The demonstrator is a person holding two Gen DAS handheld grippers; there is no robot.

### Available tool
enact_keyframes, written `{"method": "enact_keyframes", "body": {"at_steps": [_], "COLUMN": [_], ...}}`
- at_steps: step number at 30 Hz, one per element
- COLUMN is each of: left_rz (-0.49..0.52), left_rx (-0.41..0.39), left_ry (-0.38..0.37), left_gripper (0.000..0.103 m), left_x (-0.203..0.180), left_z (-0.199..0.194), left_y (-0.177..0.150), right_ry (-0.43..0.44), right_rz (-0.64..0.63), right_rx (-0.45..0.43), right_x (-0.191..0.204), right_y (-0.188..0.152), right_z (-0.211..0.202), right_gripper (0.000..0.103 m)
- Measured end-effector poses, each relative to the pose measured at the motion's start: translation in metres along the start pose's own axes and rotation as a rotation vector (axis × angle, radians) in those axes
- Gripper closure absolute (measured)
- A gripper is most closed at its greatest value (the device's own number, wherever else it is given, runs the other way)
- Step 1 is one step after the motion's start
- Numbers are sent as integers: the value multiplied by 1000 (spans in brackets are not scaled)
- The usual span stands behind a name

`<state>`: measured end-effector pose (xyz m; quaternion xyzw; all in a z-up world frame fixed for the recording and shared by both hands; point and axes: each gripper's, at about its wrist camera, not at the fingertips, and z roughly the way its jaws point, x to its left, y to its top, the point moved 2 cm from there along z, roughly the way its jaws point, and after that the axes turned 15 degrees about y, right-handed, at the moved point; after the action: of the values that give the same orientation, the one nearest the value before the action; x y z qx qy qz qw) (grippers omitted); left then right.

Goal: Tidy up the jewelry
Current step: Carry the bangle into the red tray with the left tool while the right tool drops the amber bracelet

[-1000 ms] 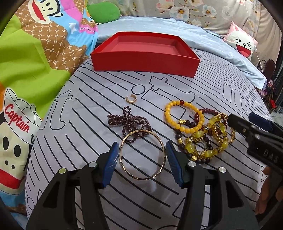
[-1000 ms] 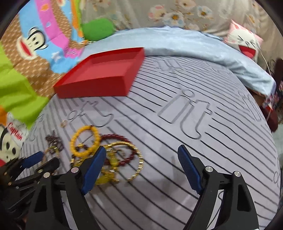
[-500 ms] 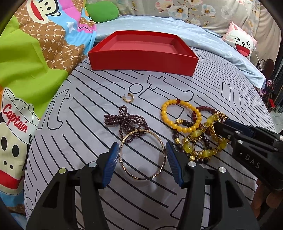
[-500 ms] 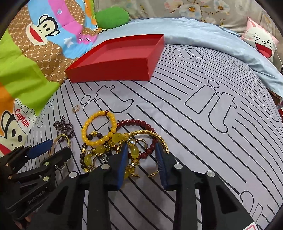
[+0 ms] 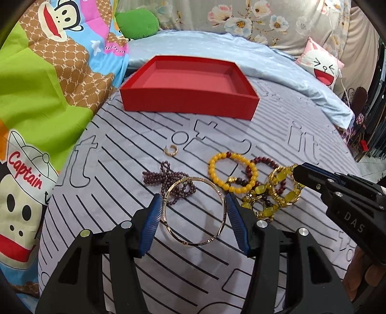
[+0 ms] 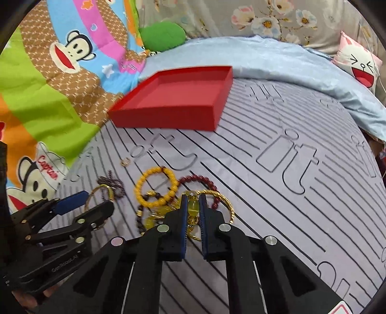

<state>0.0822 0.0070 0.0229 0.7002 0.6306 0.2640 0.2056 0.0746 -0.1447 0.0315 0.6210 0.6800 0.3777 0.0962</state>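
My left gripper (image 5: 194, 205) is shut on a thin gold bangle (image 5: 193, 242), its blue pads touching the bangle's two sides, held above the bedsheet. My right gripper (image 6: 193, 200) is shut on a yellow-and-gold bead bracelet (image 6: 193, 207) in the jewelry pile; it also shows in the left wrist view (image 5: 284, 190). On the sheet lie a yellow bead bracelet (image 5: 231, 172), a dark red bead bracelet (image 5: 264, 160), a purple bead strand (image 5: 168, 178) and a small gold ring (image 5: 170, 150). An empty red tray (image 5: 188, 103) stands beyond them.
The jewelry lies on a grey striped bedsheet (image 5: 120, 169). A cartoon-monkey quilt (image 5: 36, 96) covers the left side. A light blue blanket (image 5: 277, 67), a green cushion (image 5: 137, 23) and a pink-and-white face pillow (image 5: 323, 64) lie at the back.
My right gripper moved left onto the jewelry pile and closed on the yellow-and-gold bracelet. My left gripper kept the gold bangle between its pads and lifted it.
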Motion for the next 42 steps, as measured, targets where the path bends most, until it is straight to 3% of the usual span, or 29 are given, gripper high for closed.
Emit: {"method": "enact_keyframes", "body": {"at_steps": [6,11,18,25,29,33,42], "left_rz": [-10,-1,41,76,64,68,15], "left_rx": [-36,-78,-141,-184,-144,-109,33], "left_ry": [-22,-27,-39,-40,-65,-61,-36], "left_gripper": [51,51,51,51,51,51,51], "left_x": [6,13,16,10,6,-3,-5], "left_z": [-18,-26,-13,34,78,122,206], "left_y": [20,56,128,212,246,264,267], "right_ry": [37,54,86,131,179,235,102], "right_rz": [-15,-37,-99,-137,-110,-56,10], "right_rx": [-30,-57,-101,-107,-49,12,115], "right_x": [13,17,16,12,-11,-37,-93], "right_y": [22,51,129,224,260,275,268], "right_z": [-17,-27,-17,36,83,127,194], "right_gripper": [94,94,94,94,94,94,94]}}
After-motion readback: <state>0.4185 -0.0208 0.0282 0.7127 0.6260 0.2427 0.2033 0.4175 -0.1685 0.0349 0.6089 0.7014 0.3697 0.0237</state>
